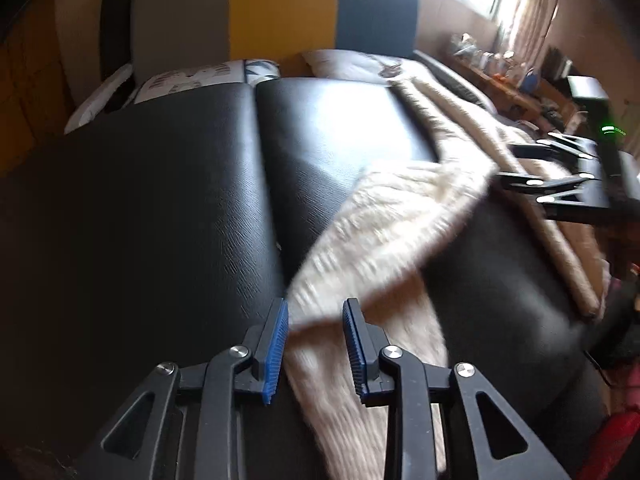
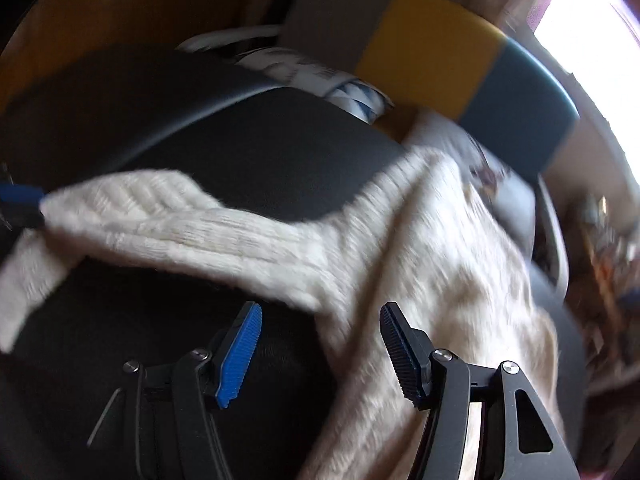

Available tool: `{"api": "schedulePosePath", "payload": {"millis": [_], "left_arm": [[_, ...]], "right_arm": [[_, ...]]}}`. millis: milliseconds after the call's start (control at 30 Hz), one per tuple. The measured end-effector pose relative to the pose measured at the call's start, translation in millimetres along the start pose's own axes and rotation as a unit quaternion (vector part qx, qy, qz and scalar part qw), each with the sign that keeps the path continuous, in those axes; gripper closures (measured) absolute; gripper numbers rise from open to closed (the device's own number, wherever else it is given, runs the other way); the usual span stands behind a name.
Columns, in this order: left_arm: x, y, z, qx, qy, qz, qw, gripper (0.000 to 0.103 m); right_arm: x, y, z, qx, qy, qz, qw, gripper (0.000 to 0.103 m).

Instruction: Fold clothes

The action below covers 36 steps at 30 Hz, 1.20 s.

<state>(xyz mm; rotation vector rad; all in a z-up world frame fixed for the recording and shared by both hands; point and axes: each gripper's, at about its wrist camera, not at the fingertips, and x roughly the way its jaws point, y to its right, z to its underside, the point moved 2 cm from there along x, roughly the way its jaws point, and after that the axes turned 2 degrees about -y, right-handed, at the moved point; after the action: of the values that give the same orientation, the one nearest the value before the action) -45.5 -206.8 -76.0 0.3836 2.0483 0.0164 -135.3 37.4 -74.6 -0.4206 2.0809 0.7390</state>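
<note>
A cream knitted sweater (image 1: pixel 392 216) lies across a black leather surface (image 1: pixel 160 220), its body trailing off to the right. My left gripper (image 1: pixel 316 340) has its blue pads closed on the end of one sleeve, with fabric filling the gap between them. In the right wrist view that sleeve (image 2: pixel 180 220) stretches, lifted, from the left gripper (image 2: pixel 20 200) at the frame's left edge to the sweater body (image 2: pixel 440 248). My right gripper (image 2: pixel 320 344) hovers wide open over the armpit area, holding nothing. It also shows at the far right of the left wrist view as the right gripper (image 1: pixel 516 164).
A grey, yellow and blue padded headboard (image 1: pixel 280 4) stands behind the surface, with patterned pillows (image 1: pixel 192 76) at its foot. A cluttered wooden shelf (image 1: pixel 512 76) runs under a bright window on the right. The left half of the black surface (image 2: pixel 240 152) is bare.
</note>
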Motion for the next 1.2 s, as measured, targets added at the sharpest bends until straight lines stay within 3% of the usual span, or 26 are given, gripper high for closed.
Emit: {"api": "schedulePosePath", "payload": {"millis": [100,267,300,333,367,533,867,933,1000,1200], "left_arm": [[0,-2,8,-0.001,-0.009,-0.002,1.0,0.07],[8,1,14,0.005,-0.004,-0.059,0.9982,0.07],[10,2,15,0.004,-0.002,-0.068,0.9977,0.07],[10,4,15,0.004,0.002,-0.074,0.9973,0.07],[10,4,15,0.009,0.005,-0.084,0.9964,0.07],[13,4,17,0.028,0.011,-0.115,0.9929,0.07],[27,10,-8,0.034,0.019,-0.102,0.9941,0.07],[31,15,-11,0.036,0.023,-0.095,0.9945,0.077],[35,19,-16,0.045,0.023,-0.09,0.9947,0.094],[33,32,-37,0.078,0.019,-0.135,0.9876,0.098]], "right_arm": [[10,-17,-10,-0.075,0.0,0.047,0.996,0.04],[25,-38,-25,-0.157,0.013,0.091,0.983,0.043],[28,-43,-26,-0.168,0.012,0.086,0.982,0.054],[32,-46,-28,-0.167,0.0,0.074,0.983,0.093],[32,-44,-29,-0.154,-0.002,0.067,0.986,0.096],[6,-12,-27,-0.037,0.022,0.006,0.999,0.097],[-27,20,10,0.058,0.05,-0.032,0.997,0.097],[-25,26,15,0.075,0.051,-0.041,0.995,0.097],[-25,30,20,0.095,0.047,-0.054,0.993,0.097],[-22,46,16,0.157,0.037,-0.107,0.981,0.097]]}}
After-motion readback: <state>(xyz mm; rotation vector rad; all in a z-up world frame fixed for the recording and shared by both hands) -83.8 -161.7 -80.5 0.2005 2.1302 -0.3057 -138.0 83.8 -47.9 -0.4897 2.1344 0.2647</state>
